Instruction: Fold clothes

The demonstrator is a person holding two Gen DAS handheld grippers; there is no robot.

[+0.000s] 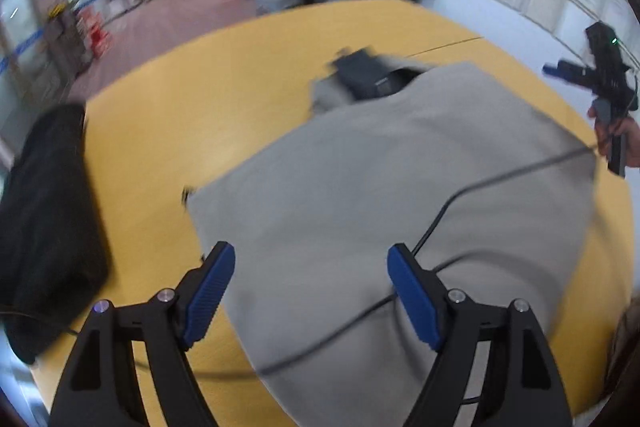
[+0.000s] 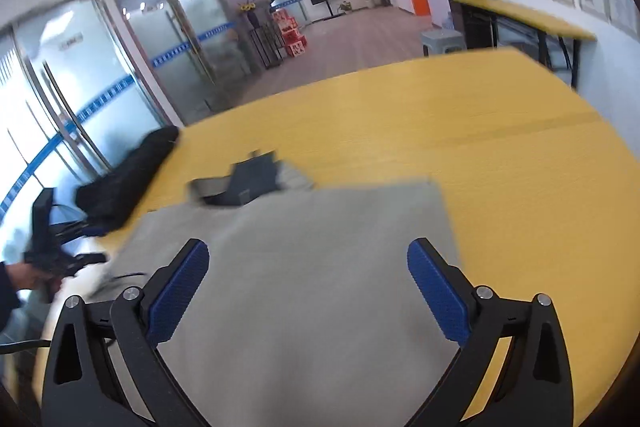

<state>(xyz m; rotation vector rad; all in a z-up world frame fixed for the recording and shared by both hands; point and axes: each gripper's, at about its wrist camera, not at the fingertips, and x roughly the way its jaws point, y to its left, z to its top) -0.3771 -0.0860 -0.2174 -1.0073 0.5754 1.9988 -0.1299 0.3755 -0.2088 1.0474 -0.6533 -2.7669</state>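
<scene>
- The soft grey cotton garment [image 1: 400,179] lay flat on the yellow wooden counter [image 1: 200,99], beneath both jaws.
- Left gripper [image 1: 310,287] and right gripper [image 2: 308,285] gaped wide, holding nothing.
- Limp, light cloth; I'd pinch its near edge.

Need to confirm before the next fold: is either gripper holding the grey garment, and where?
Neither. The left gripper and right gripper are open above the grey garment.

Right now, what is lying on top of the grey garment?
A thin black cable runs across the grey garment, and a dark boxy object sits at its far edge. Whatever lies beneath the garment on the yellow table is covered, so it cannot be seen.
</scene>
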